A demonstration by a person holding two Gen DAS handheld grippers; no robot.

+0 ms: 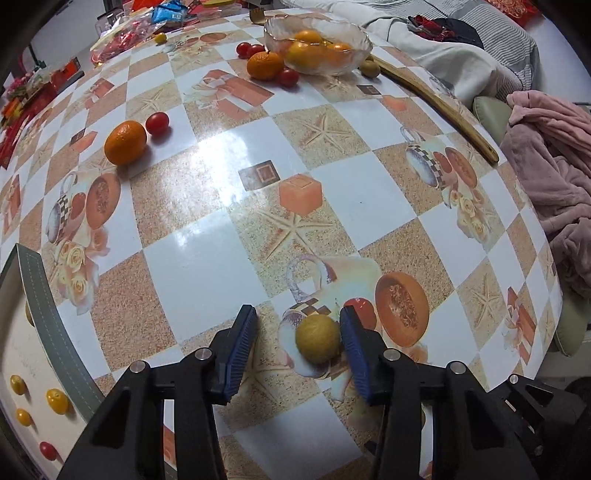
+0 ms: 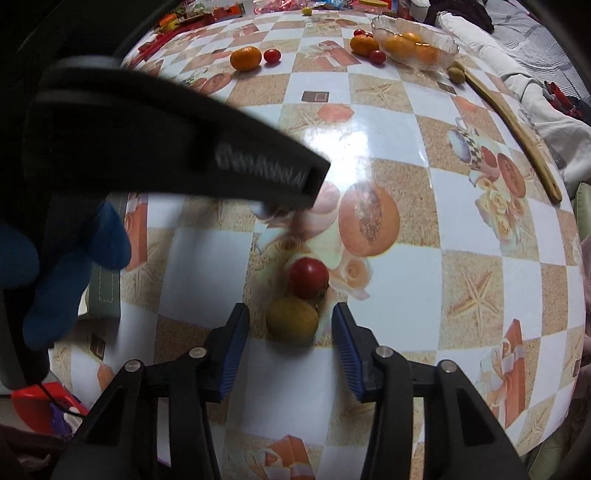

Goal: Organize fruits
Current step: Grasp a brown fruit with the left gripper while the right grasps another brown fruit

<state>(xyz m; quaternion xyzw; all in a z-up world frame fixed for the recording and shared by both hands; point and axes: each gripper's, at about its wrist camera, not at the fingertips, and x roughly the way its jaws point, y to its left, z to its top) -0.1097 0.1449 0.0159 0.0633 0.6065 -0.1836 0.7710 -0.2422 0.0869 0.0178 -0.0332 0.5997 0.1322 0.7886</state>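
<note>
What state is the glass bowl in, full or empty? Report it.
Partly filled: several orange fruits lie inside the glass bowl, below its rim, with others scattered on the table.

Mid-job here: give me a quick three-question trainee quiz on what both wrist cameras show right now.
1. True or false: the right gripper already clamps the brownish fruit.
2. What lies just beyond that fruit? A) a banana B) a cherry tomato C) a spoon
3. Fill in: the glass bowl holds ___-coloured fruit.
Key: 1 false, gaps show on both sides; 2 B; 3 orange.
</note>
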